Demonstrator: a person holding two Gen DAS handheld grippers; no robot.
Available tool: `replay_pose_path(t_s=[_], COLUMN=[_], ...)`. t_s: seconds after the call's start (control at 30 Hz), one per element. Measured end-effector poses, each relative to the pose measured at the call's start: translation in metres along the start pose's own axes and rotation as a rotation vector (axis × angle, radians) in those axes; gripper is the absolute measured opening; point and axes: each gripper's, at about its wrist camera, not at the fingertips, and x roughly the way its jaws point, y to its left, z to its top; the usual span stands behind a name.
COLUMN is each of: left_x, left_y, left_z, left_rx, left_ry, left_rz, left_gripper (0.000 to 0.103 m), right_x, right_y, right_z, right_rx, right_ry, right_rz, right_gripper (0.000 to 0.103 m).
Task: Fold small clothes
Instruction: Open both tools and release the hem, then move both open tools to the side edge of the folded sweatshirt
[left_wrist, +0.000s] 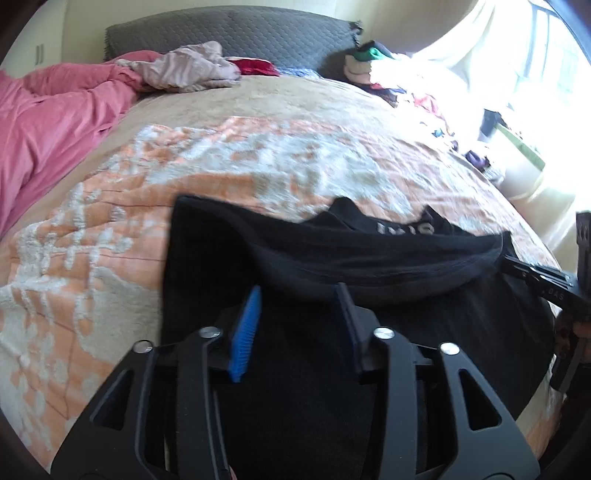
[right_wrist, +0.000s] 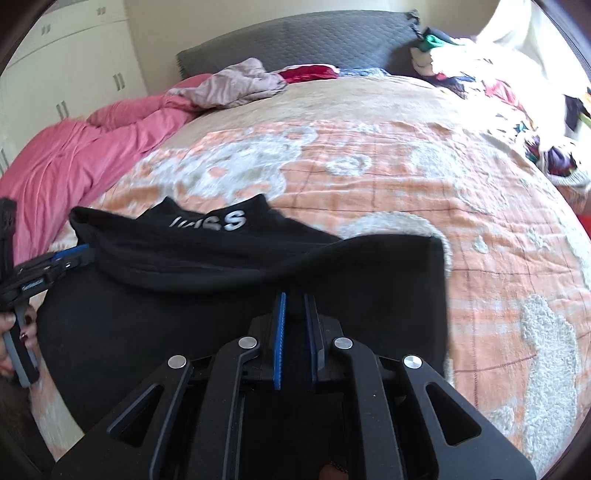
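Note:
A black garment (left_wrist: 369, 258) with white lettering lies on the orange and white blanket (left_wrist: 221, 166), its upper part folded over. My left gripper (left_wrist: 297, 291) is open above the garment's near left part, with its blue pads apart. My right gripper (right_wrist: 294, 295) is shut on the black garment (right_wrist: 221, 266) at the edge of its folded flap. It also shows at the right edge of the left wrist view (left_wrist: 535, 277). The left gripper shows at the left edge of the right wrist view (right_wrist: 74, 254).
A pink duvet (left_wrist: 55, 122) lies bunched at the left of the bed. A pale crumpled garment (left_wrist: 192, 66) and a red item (left_wrist: 255, 66) lie by the grey headboard (left_wrist: 229, 33). A pile of mixed clothes (right_wrist: 517, 92) runs along the right side.

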Motion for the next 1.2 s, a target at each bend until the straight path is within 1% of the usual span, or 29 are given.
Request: replay_pose_path(t_s=[0.03, 0.07, 0.1, 0.13, 0.17, 0.23, 0.3, 0.37, 0.4, 0.5, 0.53, 0.57, 0.6, 0.63, 0.67, 0.7, 0.73, 0.77, 0.9, 0.97, 1.07, 1.2], left_x=[-0.003, -0.005, -0.007, -0.008, -0.009, -0.010, -0.011, -0.008, -0.005, 0.007, 0.010, 0.012, 0.013, 0.013, 0.012, 0.011, 0.009, 0.005, -0.012, -0.018, -0.012, 0.007], left_y=[0.009, 0.016, 0.024, 0.030, 0.037, 0.050, 0.059, 0.069, 0.072, 0.079, 0.079, 0.078, 0.077, 0.076, 0.075, 0.075, 0.075, 0.074, 0.072, 0.071, 0.071, 0.066], left_z=[0.002, 0.005, 0.007, 0.008, 0.010, 0.010, 0.009, 0.009, 0.008, 0.005, 0.003, 0.002, 0.001, 0.000, -0.001, -0.001, 0.000, 0.001, 0.011, 0.014, 0.013, 0.004], left_rx=[-0.031, -0.055, -0.083, -0.102, -0.122, -0.167, -0.206, -0.234, -0.241, -0.271, -0.277, -0.274, -0.267, -0.262, -0.262, -0.270, -0.273, -0.269, -0.257, -0.242, -0.238, -0.201], left_ry=[-0.010, -0.017, -0.024, -0.028, -0.030, -0.026, -0.022, -0.010, 0.000, 0.045, 0.058, 0.063, 0.060, 0.054, 0.048, 0.042, 0.035, 0.016, -0.061, -0.091, -0.084, -0.025], left_rz=[0.002, 0.002, 0.007, 0.013, 0.018, 0.031, 0.030, 0.035, 0.034, -0.013, -0.026, -0.031, -0.027, -0.026, -0.032, -0.037, -0.037, -0.038, -0.057, -0.042, -0.006, 0.071], left_gripper=[0.039, 0.039, 0.040, 0.040, 0.043, 0.047, 0.049, 0.055, 0.055, 0.055, 0.055, 0.054, 0.046, 0.037, 0.017, 0.012, 0.009, 0.004, 0.003, 0.003, 0.003, 0.003], right_x=[-0.003, -0.008, -0.012, -0.017, -0.020, -0.023, -0.022, -0.017, -0.014, -0.007, -0.005, -0.004, -0.004, -0.004, -0.006, -0.008, -0.011, -0.015, -0.029, -0.031, -0.025, -0.010], right_y=[-0.004, -0.009, -0.013, -0.018, -0.022, -0.031, -0.042, -0.052, -0.055, -0.061, -0.062, -0.062, -0.059, -0.056, -0.053, -0.049, -0.046, -0.044, -0.046, -0.049, -0.056, -0.057], right_z=[0.001, 0.002, 0.003, 0.004, 0.004, 0.005, 0.005, 0.004, 0.003, 0.000, -0.001, -0.001, -0.002, -0.002, -0.002, 0.000, 0.001, 0.002, 0.008, 0.009, 0.007, 0.002], right_rx=[0.013, 0.026, 0.035, 0.041, 0.044, 0.051, 0.072, 0.097, 0.108, 0.132, 0.136, 0.135, 0.131, 0.125, 0.118, 0.106, 0.094, 0.087, 0.100, 0.112, 0.138, 0.146], right_ry=[-0.009, -0.025, -0.040, -0.056, -0.068, -0.077, -0.062, -0.034, -0.017, 0.013, 0.016, 0.021, 0.021, 0.019, 0.009, -0.002, -0.014, -0.033, -0.116, -0.140, -0.128, -0.069], right_rz=[-0.004, -0.015, -0.029, -0.047, -0.067, -0.115, -0.149, -0.130, -0.124, -0.095, -0.084, -0.074, -0.067, -0.056, -0.051, -0.061, -0.071, -0.076, -0.085, -0.097, -0.114, -0.145], right_gripper=[0.010, 0.015, 0.023, 0.027, 0.032, 0.033, 0.042, 0.046, 0.048, 0.048, 0.048, 0.045, 0.032, 0.026, 0.015, 0.009, 0.008, 0.008, 0.007, 0.007, 0.007, 0.007])
